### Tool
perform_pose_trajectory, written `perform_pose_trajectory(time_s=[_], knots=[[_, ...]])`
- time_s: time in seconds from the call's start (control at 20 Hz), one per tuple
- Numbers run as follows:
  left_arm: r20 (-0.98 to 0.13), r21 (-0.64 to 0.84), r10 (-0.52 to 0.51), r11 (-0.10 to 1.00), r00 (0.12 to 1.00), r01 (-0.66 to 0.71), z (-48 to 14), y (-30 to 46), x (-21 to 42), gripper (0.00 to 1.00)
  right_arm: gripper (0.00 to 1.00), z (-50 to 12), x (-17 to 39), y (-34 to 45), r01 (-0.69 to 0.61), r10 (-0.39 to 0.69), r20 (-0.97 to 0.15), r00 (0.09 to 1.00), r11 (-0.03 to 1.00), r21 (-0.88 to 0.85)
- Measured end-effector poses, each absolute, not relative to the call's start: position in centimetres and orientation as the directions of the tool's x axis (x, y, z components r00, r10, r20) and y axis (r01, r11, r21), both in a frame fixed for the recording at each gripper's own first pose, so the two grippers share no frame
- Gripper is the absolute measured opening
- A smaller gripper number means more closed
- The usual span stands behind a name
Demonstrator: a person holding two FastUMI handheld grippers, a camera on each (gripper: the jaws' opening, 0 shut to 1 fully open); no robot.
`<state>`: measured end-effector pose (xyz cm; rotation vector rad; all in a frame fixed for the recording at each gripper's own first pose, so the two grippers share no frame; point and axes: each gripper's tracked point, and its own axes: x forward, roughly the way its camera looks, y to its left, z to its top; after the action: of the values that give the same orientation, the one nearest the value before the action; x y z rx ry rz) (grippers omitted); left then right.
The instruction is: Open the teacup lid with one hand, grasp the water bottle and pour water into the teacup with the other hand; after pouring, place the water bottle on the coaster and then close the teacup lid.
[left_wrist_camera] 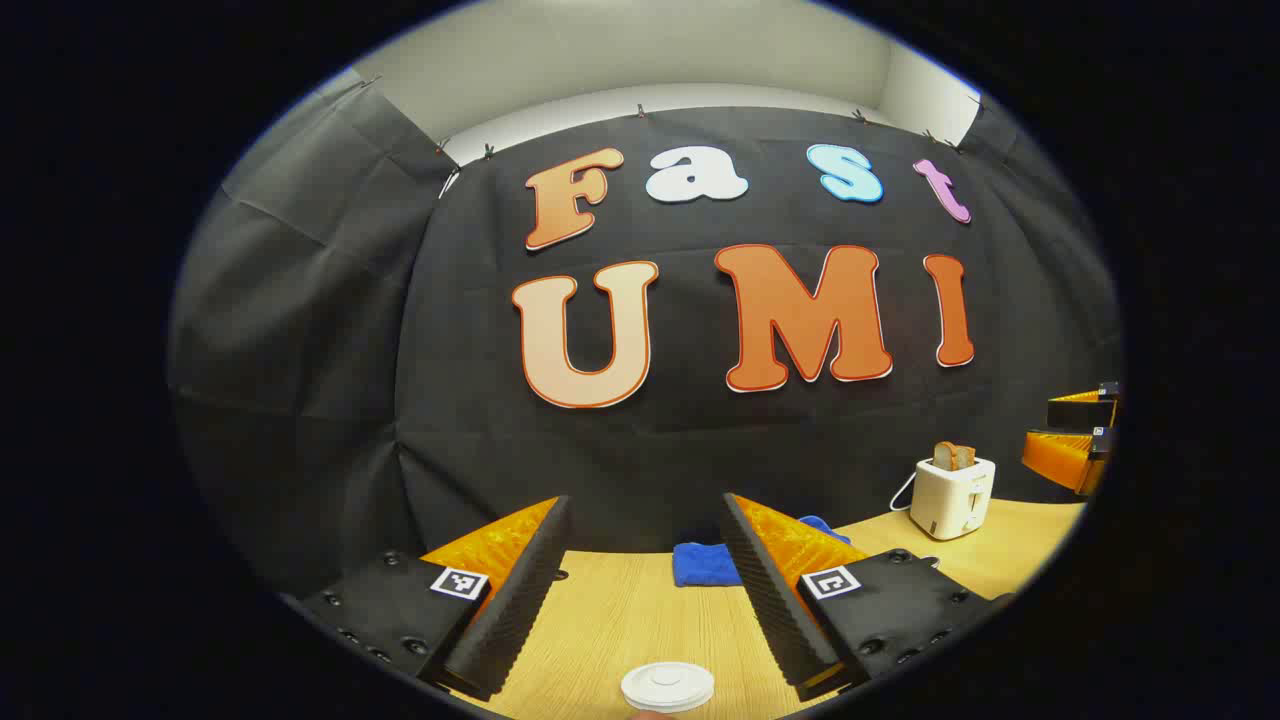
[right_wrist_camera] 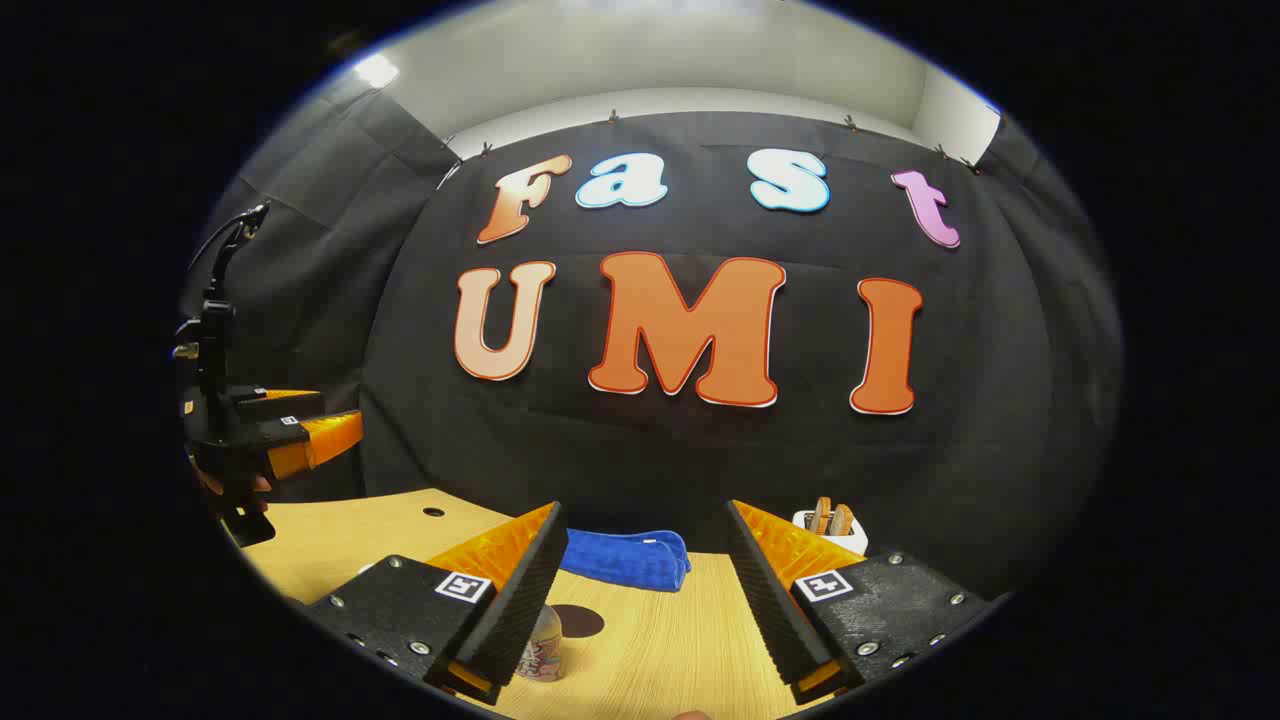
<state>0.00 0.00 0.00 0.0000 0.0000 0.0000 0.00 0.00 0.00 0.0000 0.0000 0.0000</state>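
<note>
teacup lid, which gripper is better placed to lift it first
Left. The white teacup lid lies just ahead between the open left gripper fingers. The open right gripper has the water bottle beside its finger, suiting it for pouring.

One toaster (left_wrist_camera: 952,497), one blue cloth (right_wrist_camera: 625,558), two hand-held grippers (left_wrist_camera: 640,590) (right_wrist_camera: 640,590).

Left gripper (left_wrist_camera: 645,590) was held above the table, fingers spread wide with nothing between them. Right gripper (right_wrist_camera: 645,590) likewise stood open and empty, level and facing forward. In the right gripper view, the left gripper (right_wrist_camera: 300,435) appeared far left, apparently hand-held.
</note>
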Motion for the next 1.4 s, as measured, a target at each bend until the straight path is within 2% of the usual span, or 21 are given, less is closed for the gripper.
perform_pose_trajectory(time_s=[0.05, 0.1, 0.2, 0.45, 1.25, 1.3, 1.4], knots=[[-0.003, 0.001, 0.002, 1.0, 1.0, -0.002, 0.1, 0.0, 0.1, 1.0, 0.94, 0.1, 0.1, -0.1, 0.003, -0.003, 0.001, 1.0, 1.0, 0.004], [-0.005, 0.002, 0.004, 1.0, 1.0, -0.004, 0.0, 0.0, 0.2, 0.95, 0.92, 0.2, 0.1, -0.3, 0.004, -0.004, 0.002, 1.0, 1.0, 0.009], [-0.004, 0.0, 0.004, 1.0, 1.0, -0.004, 0.0, 0.0, 0.2, 0.98, 0.96, 0.3, 0.2, -0.6, 0.008, -0.008, 0.004, 1.0, 1.0, 0.015], [-0.005, 0.001, 0.01, 1.0, 1.0, -0.01, -0.1, 0.0, 0.6, 1.0, 0.95, 0.6, 0.6, -0.8, 0.013, -0.013, 0.007, 1.0, 1.0, 0.024], [-0.003, -0.003, -0.004, 1.0, 1.0, 0.004, 0.1, -0.2, 0.3, 1.0, 0.94, 0.9, 0.3, 1.1, -0.024, 0.024, -0.003, 1.0, 1.0, 0.005], [-0.005, -0.007, -0.004, 1.0, 1.0, 0.004, -0.1, -0.1, 0.2, 1.0, 0.97, 0.7, 0.2, 1.4, -0.032, 0.032, -0.006, 0.999, 0.999, 0.002], [-0.012, -0.015, -0.003, 1.0, 1.0, 0.003, -0.6, 0.0, 0.1, 0.98, 0.94, 0.3, 0.0, 1.9, -0.048, 0.048, -0.011, 0.999, 0.999, -0.005]])
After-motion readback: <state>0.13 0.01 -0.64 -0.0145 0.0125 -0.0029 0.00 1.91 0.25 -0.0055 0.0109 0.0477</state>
